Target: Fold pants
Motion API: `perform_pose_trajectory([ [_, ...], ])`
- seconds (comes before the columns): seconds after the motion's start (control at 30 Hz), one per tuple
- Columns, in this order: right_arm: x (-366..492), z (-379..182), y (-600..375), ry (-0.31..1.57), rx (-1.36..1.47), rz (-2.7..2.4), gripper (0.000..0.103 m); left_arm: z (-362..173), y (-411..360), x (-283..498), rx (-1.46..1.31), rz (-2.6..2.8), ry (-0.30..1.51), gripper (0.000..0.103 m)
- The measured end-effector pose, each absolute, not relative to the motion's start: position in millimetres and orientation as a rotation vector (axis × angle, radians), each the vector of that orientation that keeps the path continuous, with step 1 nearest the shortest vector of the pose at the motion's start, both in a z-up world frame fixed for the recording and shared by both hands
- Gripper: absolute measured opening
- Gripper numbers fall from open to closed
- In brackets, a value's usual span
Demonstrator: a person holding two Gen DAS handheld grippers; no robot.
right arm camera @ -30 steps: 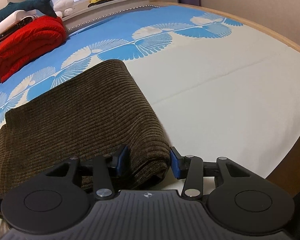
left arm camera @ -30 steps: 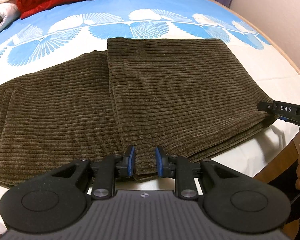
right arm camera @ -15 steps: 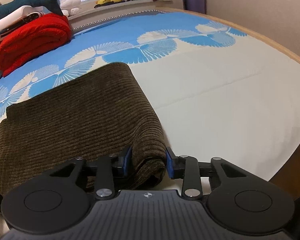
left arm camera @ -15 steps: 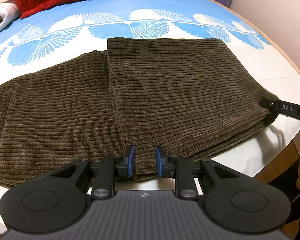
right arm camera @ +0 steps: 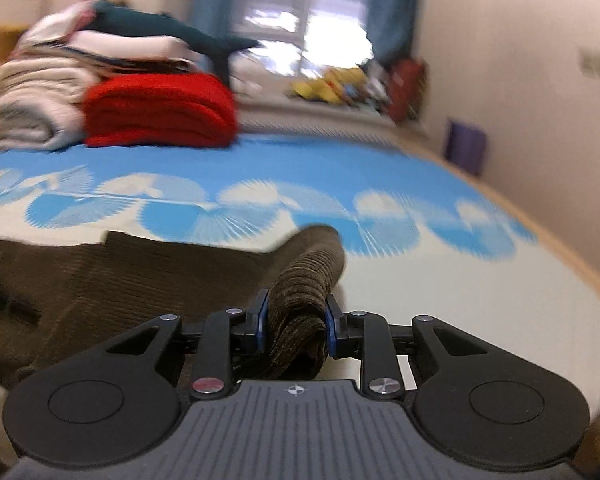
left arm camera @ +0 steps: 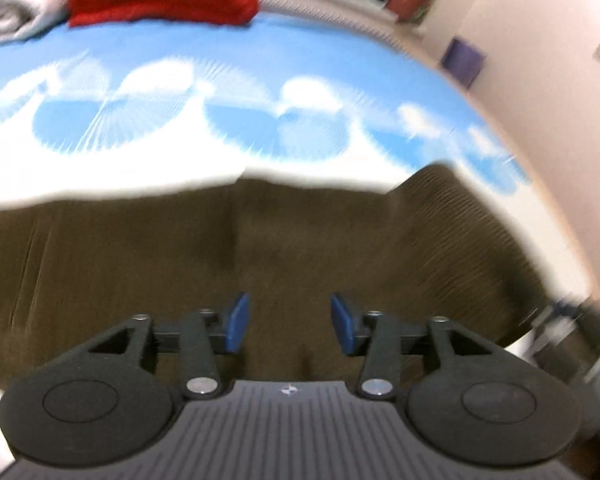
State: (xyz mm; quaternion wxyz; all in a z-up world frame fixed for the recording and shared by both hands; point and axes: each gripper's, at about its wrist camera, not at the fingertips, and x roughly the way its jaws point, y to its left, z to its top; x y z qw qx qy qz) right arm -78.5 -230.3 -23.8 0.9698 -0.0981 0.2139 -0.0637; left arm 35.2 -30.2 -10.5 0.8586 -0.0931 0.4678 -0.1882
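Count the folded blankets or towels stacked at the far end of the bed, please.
2 clear: a red folded blanket, and a pale grey-white folded blanket touching its left side. More pale folded layers above are too blurred to count.

Brown corduroy pants spread on bed, folded edge bunched and lifted at right.

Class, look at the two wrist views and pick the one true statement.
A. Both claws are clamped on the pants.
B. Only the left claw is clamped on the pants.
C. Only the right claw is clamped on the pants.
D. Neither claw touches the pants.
C: the right claw pinches a bunched fold of the brown corduroy pants, while the left claw hovers over them with its jaws apart.
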Motion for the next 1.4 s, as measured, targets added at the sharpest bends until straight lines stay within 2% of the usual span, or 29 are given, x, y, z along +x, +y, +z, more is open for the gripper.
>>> perform_pose_trajectory([
  [0.03,-80,-23,-223,0.415,-0.230,-0.098,0.027,2,-35,40,-0.204,-0.425,0.968,0.066],
  [0.17,-88,-24,-191,0.349,-0.355,0.032,0.027,38,-68,64,-0.262,-0.607,0.980,0.084],
  [0.27,-94,-27,-176,0.323,-0.411,0.089,0.027,35,-100,84,-0.271,-0.729,1.060,0.084],
  [0.47,-104,-30,-154,0.292,-0.493,0.189,0.027,11,-143,113,-0.105,-0.648,1.142,0.082],
  [0.53,-107,-30,-149,0.283,-0.509,0.218,0.027,3,-140,117,-0.073,-0.604,1.141,0.074],
  [0.57,-109,-31,-147,0.278,-0.519,0.230,0.027,-1,-138,118,-0.054,-0.580,1.146,0.061],
  [0.6,-111,-32,-145,0.273,-0.530,0.245,0.027,-5,-134,119,-0.030,-0.555,1.152,0.037],
  [0.63,-113,-32,-142,0.271,-0.534,0.255,0.027,-9,-128,119,-0.008,-0.534,1.156,0.029],
  [0.67,-115,-32,-141,0.270,-0.533,0.271,0.027,-12,-117,122,-0.012,-0.526,1.156,0.022],
  [0.7,-114,-32,-141,0.275,-0.525,0.285,0.028,-13,-108,122,-0.019,-0.524,1.149,0.020],
  [0.9,-128,-19,-141,0.214,-0.418,0.417,0.045,-2,-20,118,-0.072,-0.496,1.063,0.020],
  [1.07,-136,-7,-145,0.164,-0.334,0.425,0.046,-2,97,120,-0.246,-0.345,1.058,0.020],
  [1.2,-119,-7,-148,0.247,-0.227,0.418,0.048,-10,183,116,-0.317,-0.227,1.051,0.020],
  [1.27,-106,-10,-148,0.310,-0.163,0.420,0.049,-22,219,113,-0.360,-0.200,1.063,0.024],
  [1.33,-89,-12,-148,0.393,-0.081,0.429,0.054,-37,251,112,-0.410,-0.108,1.077,0.038],
  [1.4,-72,-20,-147,0.472,0.012,0.417,0.065,-51,279,110,-0.437,0.012,1.092,0.044],
])
